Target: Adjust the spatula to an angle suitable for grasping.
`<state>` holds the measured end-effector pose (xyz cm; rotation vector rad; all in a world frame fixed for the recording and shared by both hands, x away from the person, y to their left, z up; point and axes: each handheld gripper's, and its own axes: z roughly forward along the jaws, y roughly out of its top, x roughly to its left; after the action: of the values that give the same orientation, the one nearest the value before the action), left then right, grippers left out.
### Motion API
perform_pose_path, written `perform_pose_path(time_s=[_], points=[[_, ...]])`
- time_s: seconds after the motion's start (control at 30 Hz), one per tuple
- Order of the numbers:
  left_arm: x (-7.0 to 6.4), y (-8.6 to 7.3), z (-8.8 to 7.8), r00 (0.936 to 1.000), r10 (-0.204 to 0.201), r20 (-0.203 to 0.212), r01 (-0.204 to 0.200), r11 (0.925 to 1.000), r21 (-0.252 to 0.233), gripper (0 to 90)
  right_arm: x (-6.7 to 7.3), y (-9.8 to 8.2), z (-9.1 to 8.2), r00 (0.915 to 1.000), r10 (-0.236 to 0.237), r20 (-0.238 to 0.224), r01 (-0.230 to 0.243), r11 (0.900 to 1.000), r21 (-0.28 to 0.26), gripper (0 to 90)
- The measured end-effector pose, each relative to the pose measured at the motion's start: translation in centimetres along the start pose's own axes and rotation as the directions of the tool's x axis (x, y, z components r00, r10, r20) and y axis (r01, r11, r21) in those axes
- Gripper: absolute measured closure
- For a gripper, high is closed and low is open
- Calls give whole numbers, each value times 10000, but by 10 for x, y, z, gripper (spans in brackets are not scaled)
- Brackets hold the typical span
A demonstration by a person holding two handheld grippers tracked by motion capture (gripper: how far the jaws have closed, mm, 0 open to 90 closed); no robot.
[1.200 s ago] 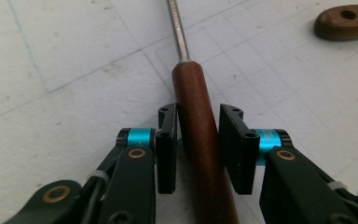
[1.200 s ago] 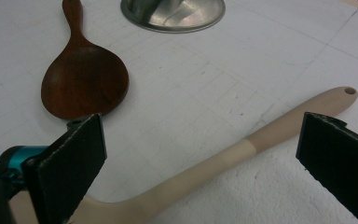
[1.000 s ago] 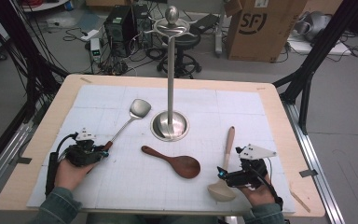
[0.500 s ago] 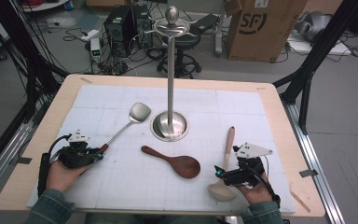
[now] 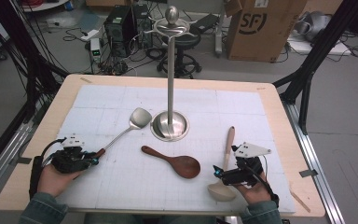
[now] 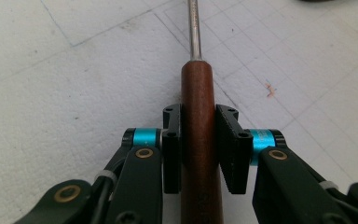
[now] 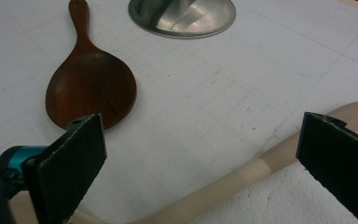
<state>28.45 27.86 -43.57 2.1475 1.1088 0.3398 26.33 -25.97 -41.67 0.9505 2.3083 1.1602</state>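
Left gripper view is showing the left gripper (image 6: 198,140) clenching the metal spatula's (image 5: 140,118) wooden handle on the mat — now dragged outward, ready for lifting — while the right gripper (image 7: 200,163) is gaping, empty.

The left hand-held gripper (image 5: 94,159) lies low at the near left, jaws pointing right and away, closed from both sides on a handle (image 6: 198,140). The right hand-held gripper (image 5: 216,173) sits at the near right, pointing left, its jaws spread wide apart and gripping nothing. Both forearms enter from the bottom edge.
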Motion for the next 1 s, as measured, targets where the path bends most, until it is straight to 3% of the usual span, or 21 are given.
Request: perform_pose_path(time_s=[0.57,1.0], points=[[-4,-5,-6,9981,427,448,-431,9990,88,731,0,0,2,10000,12,-23,-12,10000,14,5],[-12,-5,-8,9917,918,901,-926,9957,51,731,0,1,2,10000,15,4,-15,10000,6,5]])
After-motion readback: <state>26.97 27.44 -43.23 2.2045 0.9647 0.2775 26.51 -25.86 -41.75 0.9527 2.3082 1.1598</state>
